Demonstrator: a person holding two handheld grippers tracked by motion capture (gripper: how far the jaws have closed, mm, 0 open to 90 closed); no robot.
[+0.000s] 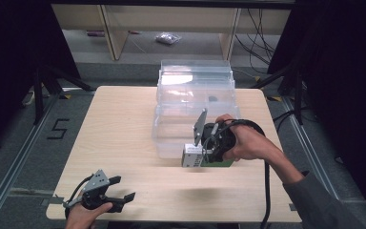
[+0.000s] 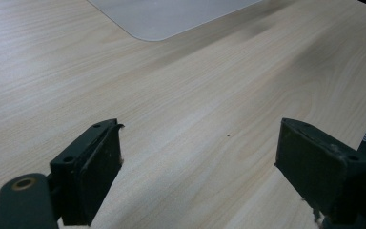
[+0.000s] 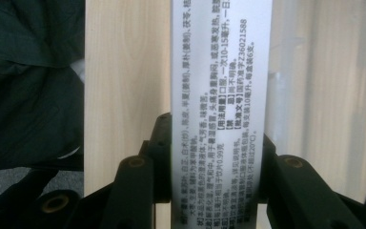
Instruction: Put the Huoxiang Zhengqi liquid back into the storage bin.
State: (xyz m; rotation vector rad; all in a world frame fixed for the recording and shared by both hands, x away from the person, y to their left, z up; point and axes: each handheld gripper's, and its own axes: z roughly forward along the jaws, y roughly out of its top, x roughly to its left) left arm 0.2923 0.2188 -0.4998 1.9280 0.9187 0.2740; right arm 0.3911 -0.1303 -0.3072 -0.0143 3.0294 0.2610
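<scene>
The right claw (image 1: 201,155) is clenching a small white carton (image 1: 192,156), with one black jaw pressing on each of its long faces. In the right gripper view the carton (image 3: 220,95) is running straight up between the jaws, its printed text lying lengthwise. The grip is sitting near one end, so most of the carton is projecting clear of the jaws; this is likely leaving the free end available to be lowered into a container first. A green face is showing along the carton's underside in the high view.

The carton is hanging above the bench (image 1: 124,124), just in front of the near wall of a clear plastic bin (image 1: 195,95), and is not resting on anything. The bin is standing open-topped at the far middle of the bench and appears to be holding little or nothing, so it is probably serving as the destination.

The left claw (image 1: 119,188) is standing released, its jaws spread wide with nothing between them. It is waiting low over the near left corner of the bench, well apart from the bin, which is keeping it out of the working hand's path. In the left gripper view a rounded corner of the bin's base (image 2: 171,16) is showing far ahead.
</scene>
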